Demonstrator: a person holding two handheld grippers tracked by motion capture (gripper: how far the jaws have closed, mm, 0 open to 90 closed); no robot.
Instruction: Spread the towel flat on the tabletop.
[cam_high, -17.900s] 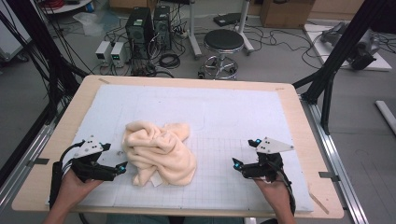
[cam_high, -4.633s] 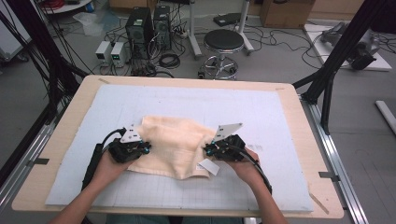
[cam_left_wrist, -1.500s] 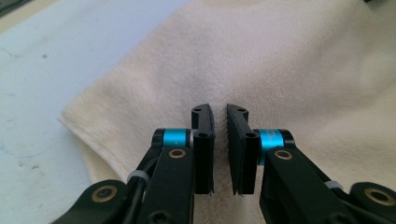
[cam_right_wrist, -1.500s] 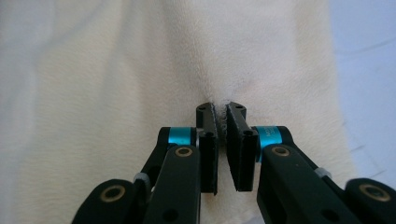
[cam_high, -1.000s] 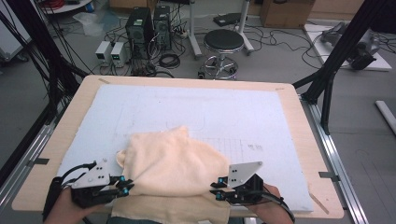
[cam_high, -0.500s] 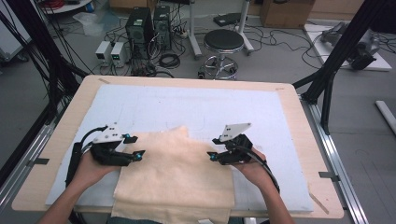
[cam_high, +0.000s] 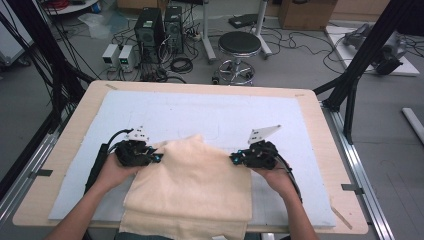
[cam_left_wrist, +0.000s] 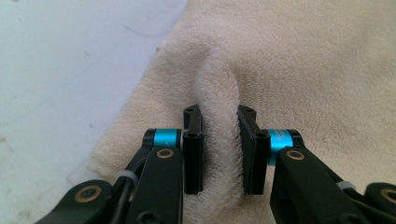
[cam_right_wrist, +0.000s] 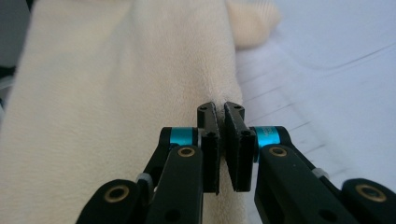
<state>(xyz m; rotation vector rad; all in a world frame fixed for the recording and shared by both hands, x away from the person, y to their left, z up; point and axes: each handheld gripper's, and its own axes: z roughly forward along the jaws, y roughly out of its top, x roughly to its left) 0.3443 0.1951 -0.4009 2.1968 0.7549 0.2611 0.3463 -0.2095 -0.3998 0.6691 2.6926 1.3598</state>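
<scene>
One towel: a cream towel lies on the white mat, near the front edge of the table. Its near end hangs over that front edge.
Left gripper: the left gripper sits at the towel's left side, toward its far left corner. Its jaws have just been closing, and they now pinch a raised ridge of cloth between them.
Right gripper: the right gripper sits at the towel's right side, toward its far right corner. Its jaws have just been closing too, and they are nearly together with a thin bit of the towel's edge squeezed between them.
How it handles: I think the towel is soft, floppy and light. It bends anywhere and will sag in the middle when lifted. The fuzzy cloth should not slip much.
Where to hold: the far corners or side edges look best, one for each gripper.
Hard to see: the part hanging off the front edge is cut off. I cannot tell how many layers each gripper holds.
</scene>
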